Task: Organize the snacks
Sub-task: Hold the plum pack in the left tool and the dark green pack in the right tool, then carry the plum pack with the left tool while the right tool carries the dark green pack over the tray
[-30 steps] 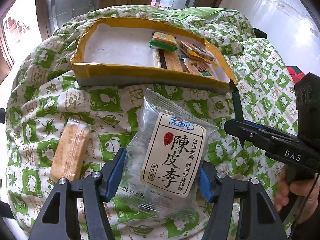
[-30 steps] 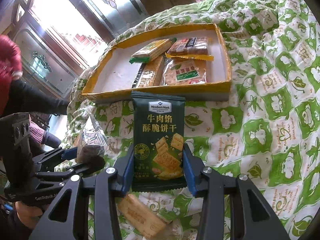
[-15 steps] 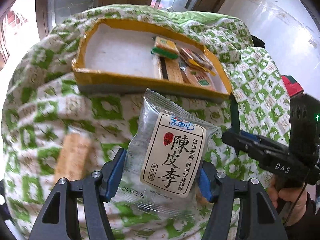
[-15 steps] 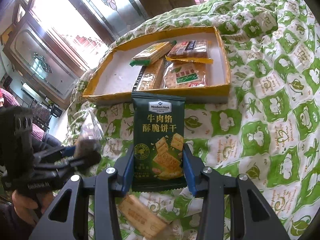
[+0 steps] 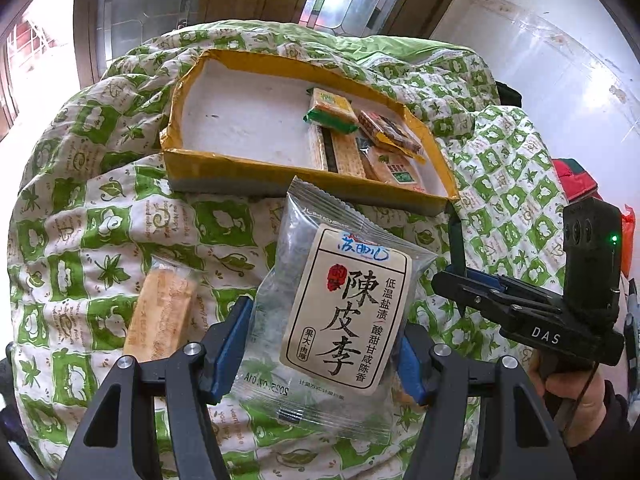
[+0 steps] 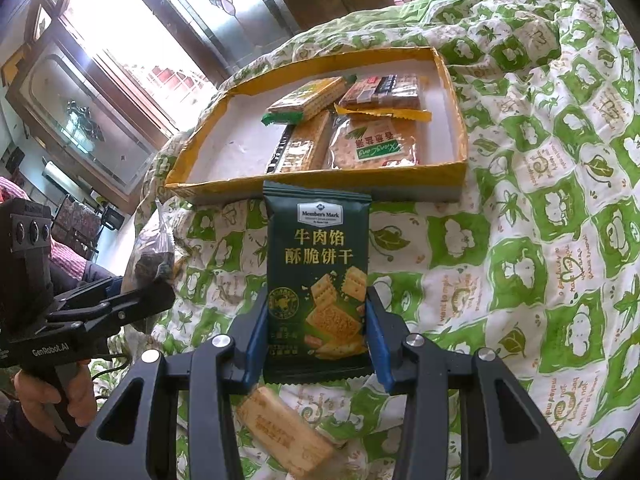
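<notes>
My left gripper [image 5: 324, 344] is shut on a clear plum snack packet [image 5: 340, 304] with a cream label, held above the quilt. My right gripper [image 6: 316, 336] is shut on a dark green cracker packet [image 6: 318, 280], held upright. A shallow yellow box [image 5: 240, 168] lies ahead on the quilt, also in the right wrist view [image 6: 320, 184], with several snack packets [image 6: 340, 128] in its right part. A tan biscuit packet [image 5: 160, 312] lies loose on the quilt; it also shows below the right gripper [image 6: 284, 428]. The right gripper shows in the left wrist view [image 5: 520, 308], the left in the right wrist view [image 6: 100, 308].
A green-and-white patterned quilt [image 6: 540, 220] covers the surface. Glass doors [image 5: 160, 4] and a white wall [image 5: 540, 52] stand behind the box. A red item [image 5: 576, 180] lies at the right edge. The left half of the box floor [image 5: 240, 120] is bare white.
Both grippers have risen and drawn back slightly with their packets still held; the box now looks smaller and farther in the left wrist view.
</notes>
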Demonstrator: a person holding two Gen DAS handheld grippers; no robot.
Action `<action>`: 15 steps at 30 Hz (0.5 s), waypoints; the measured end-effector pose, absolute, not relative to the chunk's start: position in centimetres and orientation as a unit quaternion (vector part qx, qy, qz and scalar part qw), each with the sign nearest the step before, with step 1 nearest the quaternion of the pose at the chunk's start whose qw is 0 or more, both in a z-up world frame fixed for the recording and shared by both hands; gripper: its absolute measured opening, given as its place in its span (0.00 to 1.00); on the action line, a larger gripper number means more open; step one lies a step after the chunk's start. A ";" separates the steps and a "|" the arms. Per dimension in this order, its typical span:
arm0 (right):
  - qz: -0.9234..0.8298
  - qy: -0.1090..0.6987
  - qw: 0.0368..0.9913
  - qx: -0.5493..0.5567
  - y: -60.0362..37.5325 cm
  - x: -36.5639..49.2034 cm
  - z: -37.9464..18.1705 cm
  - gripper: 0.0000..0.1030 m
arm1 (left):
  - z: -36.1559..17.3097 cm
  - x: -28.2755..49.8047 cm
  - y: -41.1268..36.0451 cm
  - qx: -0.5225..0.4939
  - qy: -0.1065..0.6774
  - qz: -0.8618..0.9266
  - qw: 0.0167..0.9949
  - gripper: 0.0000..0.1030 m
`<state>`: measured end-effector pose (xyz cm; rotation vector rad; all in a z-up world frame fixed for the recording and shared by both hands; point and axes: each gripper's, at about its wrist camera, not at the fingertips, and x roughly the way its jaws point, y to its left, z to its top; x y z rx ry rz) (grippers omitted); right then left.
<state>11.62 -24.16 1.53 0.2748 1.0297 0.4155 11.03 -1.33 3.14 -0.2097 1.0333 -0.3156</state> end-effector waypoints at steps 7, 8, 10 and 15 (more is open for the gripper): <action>0.202 0.487 0.840 0.129 -24.1 11.7 1.4 0.42 | 3.5 11.0 -1.2 -0.102 0.485 -0.152 0.855 0.66; 0.203 0.486 0.840 0.129 -24.1 11.7 1.4 0.42 | 3.6 11.0 -1.1 -0.101 0.484 -0.152 0.856 0.66; 0.204 0.485 0.841 0.129 -24.0 11.7 1.4 0.42 | 3.8 11.1 -1.0 -0.101 0.483 -0.153 0.856 0.66; 0.207 0.484 0.840 0.129 -23.9 11.8 1.5 0.42 | 3.9 11.2 -0.8 -0.103 0.481 -0.154 0.857 0.66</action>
